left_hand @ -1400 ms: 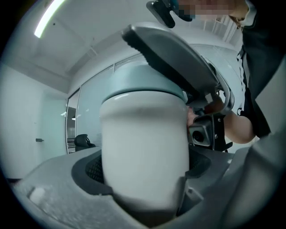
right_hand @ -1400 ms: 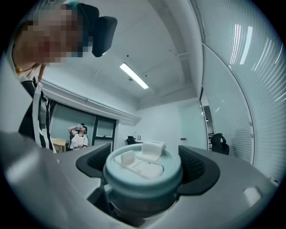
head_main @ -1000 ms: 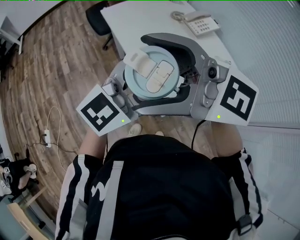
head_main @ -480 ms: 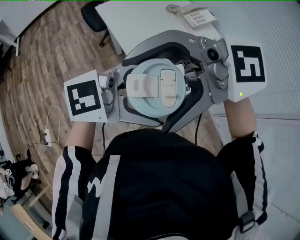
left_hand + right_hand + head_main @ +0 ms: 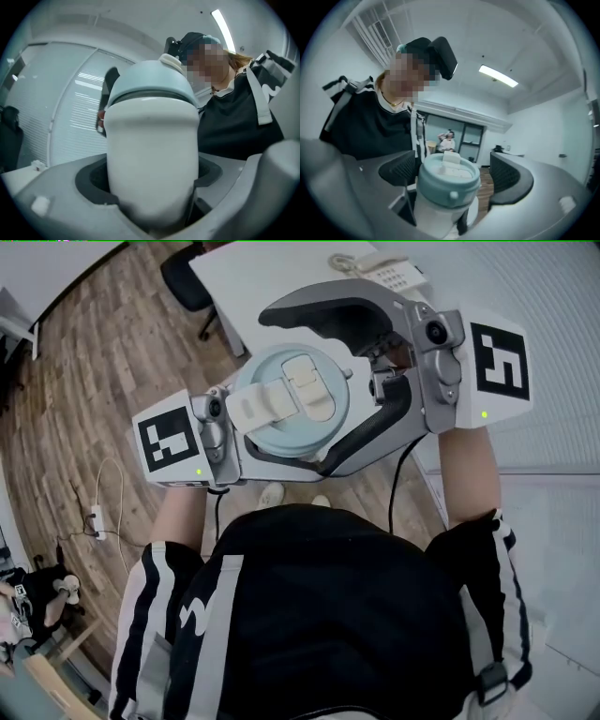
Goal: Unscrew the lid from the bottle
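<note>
Left gripper (image 5: 150,199) clamping white bottle (image 5: 151,136) in mid-air at chest; right gripper (image 5: 453,177) jaws hanging spread around lid (image 5: 291,399) (not gripping); risk: closing off-centre, pads slipping, bottle twisting in left grip.

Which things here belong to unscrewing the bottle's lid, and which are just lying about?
In the job:
- bottle, clamped in the left tongs
- lid, between the open right tongs

Lying about:
- telephone on the table
- office chair
- power strip on the floor
</note>
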A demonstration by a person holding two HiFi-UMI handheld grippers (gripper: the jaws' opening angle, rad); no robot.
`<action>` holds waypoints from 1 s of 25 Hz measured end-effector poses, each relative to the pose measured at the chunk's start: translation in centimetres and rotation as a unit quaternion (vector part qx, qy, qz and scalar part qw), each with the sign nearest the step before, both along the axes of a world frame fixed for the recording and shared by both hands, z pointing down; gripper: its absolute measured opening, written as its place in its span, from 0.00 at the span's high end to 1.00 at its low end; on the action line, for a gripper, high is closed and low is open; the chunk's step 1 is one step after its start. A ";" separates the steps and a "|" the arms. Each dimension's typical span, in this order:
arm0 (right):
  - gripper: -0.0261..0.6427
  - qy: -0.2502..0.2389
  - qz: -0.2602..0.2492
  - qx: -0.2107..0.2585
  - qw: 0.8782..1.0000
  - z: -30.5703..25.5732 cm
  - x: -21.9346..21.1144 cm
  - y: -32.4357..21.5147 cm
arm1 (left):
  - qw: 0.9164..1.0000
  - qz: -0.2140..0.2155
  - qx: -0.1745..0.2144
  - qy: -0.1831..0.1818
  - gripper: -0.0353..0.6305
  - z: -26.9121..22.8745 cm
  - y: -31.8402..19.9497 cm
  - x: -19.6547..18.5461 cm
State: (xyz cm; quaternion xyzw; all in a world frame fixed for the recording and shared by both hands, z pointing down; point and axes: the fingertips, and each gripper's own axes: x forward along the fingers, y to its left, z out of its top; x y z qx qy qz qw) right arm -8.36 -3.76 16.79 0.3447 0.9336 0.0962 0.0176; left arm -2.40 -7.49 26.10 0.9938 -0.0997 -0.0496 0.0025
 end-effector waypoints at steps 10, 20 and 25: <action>0.24 -0.082 0.461 -0.077 0.880 -1.8 -2.2 -6.5 | 0.922 -0.384 0.041 -0.010 0.27 -2.3 -9.1 -8.0; 0.28 -0.046 0.508 -0.078 0.857 0.7 -5.2 -10.4 | 0.883 -0.461 0.064 -0.054 0.27 -1.8 -10.8 -7.9; 0.29 -0.031 0.447 -0.054 0.892 0.7 -4.9 -8.7 | 0.928 -0.369 0.036 -0.042 0.27 -1.3 -9.9 -5.8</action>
